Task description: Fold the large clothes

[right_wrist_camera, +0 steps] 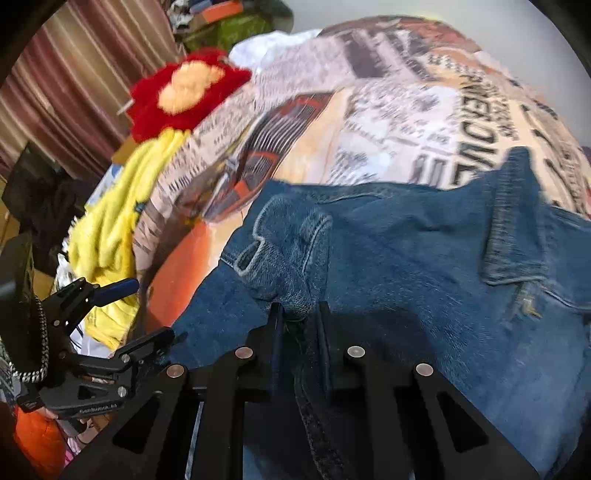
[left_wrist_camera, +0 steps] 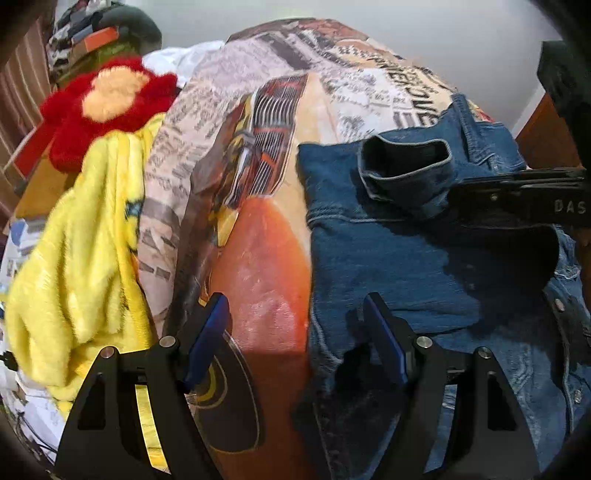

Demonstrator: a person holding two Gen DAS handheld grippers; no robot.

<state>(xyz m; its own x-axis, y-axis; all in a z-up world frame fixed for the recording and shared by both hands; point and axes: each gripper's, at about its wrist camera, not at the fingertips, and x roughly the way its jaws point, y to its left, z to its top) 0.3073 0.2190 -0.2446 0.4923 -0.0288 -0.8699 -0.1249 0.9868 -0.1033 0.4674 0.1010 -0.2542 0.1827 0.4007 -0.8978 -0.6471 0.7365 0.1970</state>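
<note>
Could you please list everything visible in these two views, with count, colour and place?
denim jacket: one, blue, spread on the bedspread, its sleeve pulled up.
bedspread: one, newspaper-and-car print in cream, orange and black, under everything.
yellow fleece: one, yellow, crumpled at the bedspread's left.
flower cushion: one, red with a pale centre, beyond the fleece.
white cloth: one, white, far end of the bedspread.
curtain: one, maroon and cream stripes, far left.
pile: mixed colours, top left, too blurred to sort.
wall: pale grey, behind.
left gripper: black with blue pads, open, at the jacket's left edge.
right gripper: black, shut on the sleeve.
</note>
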